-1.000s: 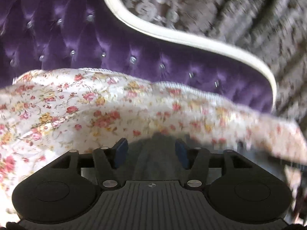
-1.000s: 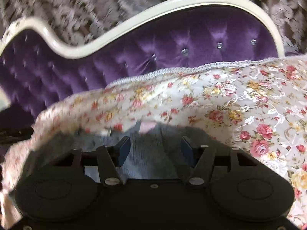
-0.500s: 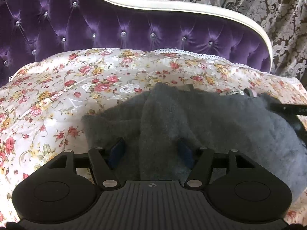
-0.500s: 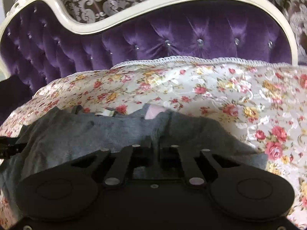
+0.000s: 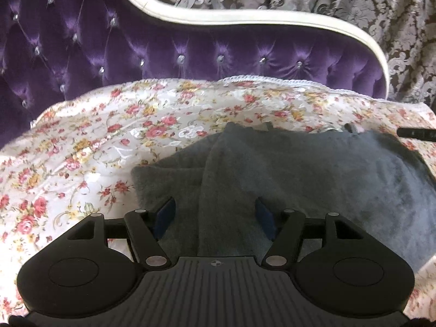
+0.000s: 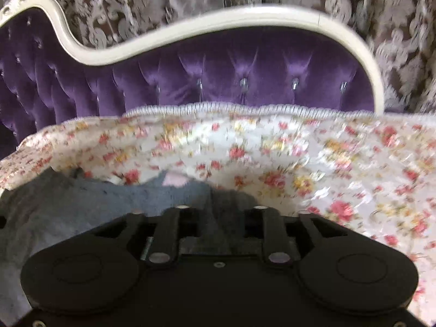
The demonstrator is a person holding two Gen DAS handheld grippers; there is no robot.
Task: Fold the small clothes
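A small grey fleece garment (image 5: 313, 169) lies on a floral bedspread (image 5: 109, 141). My left gripper (image 5: 215, 215) is open, its blue pads (image 5: 164, 214) either side of a raised fold near the garment's left edge. In the right wrist view the same grey garment (image 6: 90, 207) lies at lower left with a pink tag (image 6: 174, 178) at its far edge. My right gripper (image 6: 218, 218) is shut on a ridge of the grey cloth; its fingertips are buried in the fabric. The right gripper's black tip (image 5: 417, 133) shows at the far right of the left wrist view.
A purple tufted headboard (image 5: 190, 54) with a cream curved frame (image 5: 245, 21) stands behind the bed. Patterned grey curtains (image 5: 381, 13) hang behind it. The bedspread's lace edge (image 6: 218, 107) runs along the headboard.
My right gripper has closed on the grey cloth and is moving, blurring its view. My left gripper stays open over the garment's fold, shifted slightly closer.
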